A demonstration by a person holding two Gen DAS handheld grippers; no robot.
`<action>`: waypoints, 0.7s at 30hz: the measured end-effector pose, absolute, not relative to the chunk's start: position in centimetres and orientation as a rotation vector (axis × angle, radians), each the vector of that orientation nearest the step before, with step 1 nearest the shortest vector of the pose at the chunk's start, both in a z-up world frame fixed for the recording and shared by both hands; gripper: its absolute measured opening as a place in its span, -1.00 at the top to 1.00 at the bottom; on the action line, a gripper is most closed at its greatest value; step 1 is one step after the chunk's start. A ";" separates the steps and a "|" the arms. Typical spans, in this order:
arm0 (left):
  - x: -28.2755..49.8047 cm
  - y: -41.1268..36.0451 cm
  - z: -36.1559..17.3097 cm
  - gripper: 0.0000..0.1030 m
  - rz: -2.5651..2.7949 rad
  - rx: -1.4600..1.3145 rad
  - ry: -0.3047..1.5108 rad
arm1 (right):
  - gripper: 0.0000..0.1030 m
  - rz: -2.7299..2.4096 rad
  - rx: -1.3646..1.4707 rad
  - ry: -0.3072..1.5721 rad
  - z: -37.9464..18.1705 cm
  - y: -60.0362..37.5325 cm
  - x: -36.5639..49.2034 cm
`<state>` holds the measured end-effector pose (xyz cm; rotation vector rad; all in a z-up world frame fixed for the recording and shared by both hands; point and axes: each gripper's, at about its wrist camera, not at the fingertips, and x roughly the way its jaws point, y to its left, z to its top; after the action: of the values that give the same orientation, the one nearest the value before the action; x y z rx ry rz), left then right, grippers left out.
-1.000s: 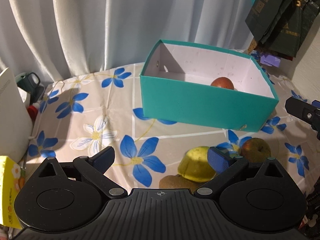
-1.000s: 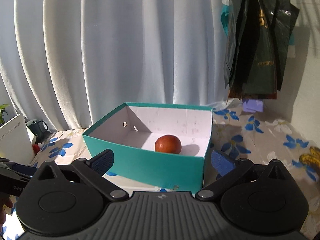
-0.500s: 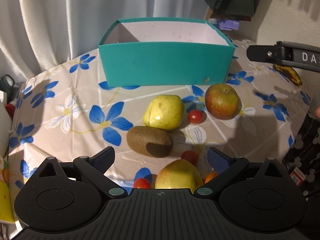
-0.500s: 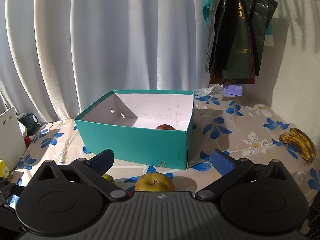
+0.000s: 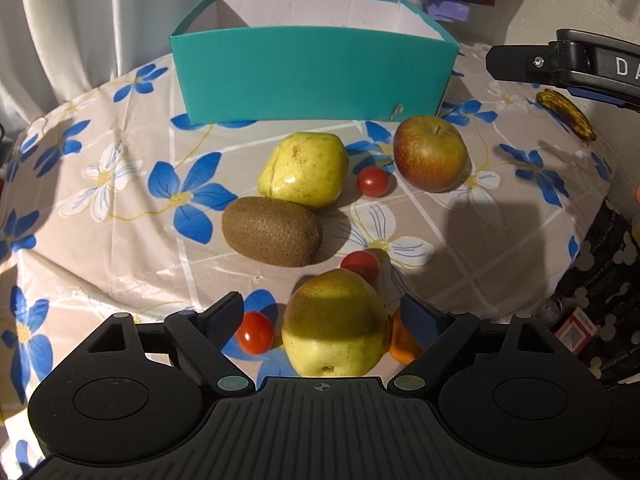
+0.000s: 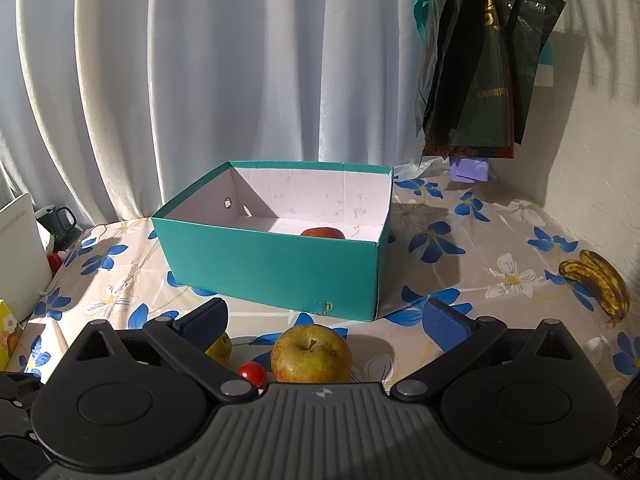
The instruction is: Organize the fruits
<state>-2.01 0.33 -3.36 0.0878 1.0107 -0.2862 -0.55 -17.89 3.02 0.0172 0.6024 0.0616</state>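
My left gripper (image 5: 320, 308) points down at the table with its jaws closing around a yellow-green pear (image 5: 334, 328); the pads stand apart from it. A cherry tomato (image 5: 255, 332) and a small orange fruit (image 5: 402, 346) flank the pear. Beyond lie a kiwi (image 5: 272, 230), a yellow pear (image 5: 304, 168), an apple (image 5: 430, 154) and two more tomatoes. The teal box (image 6: 272, 264) holds a red apple (image 6: 322, 233). My right gripper (image 6: 326, 314) is open and empty, hovering over the apple (image 6: 311, 354) in front of the box.
Spotted bananas (image 6: 600, 280) lie at the table's right edge. Dark bags (image 6: 480, 60) hang on the wall at the back right, before a white curtain. A white device (image 6: 20, 252) and a dark mug (image 6: 60, 220) stand at the left. The floral tablecloth (image 5: 120, 200) drops away at the right.
My left gripper dropped toward the fruit pile, so the yellow-green pear now sits between its fingers, which have narrowed a little. My right gripper drew back from the box, bringing the apple into view.
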 end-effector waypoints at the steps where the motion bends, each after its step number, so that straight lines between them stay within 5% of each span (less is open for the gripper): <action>1: -2.0 0.3 -3.4 -0.75 -0.288 0.088 1.012 | -1.00 0.062 0.015 0.605 3.0 -17.9 -0.5; 21: -0.8 0.3 -4.1 -0.30 -0.331 0.030 1.093 | -1.00 0.048 0.020 0.605 3.2 -18.2 -0.3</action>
<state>-0.80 0.31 -4.09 0.0299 1.0927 -0.3307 -0.31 -18.17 3.20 0.0203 0.6048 0.0485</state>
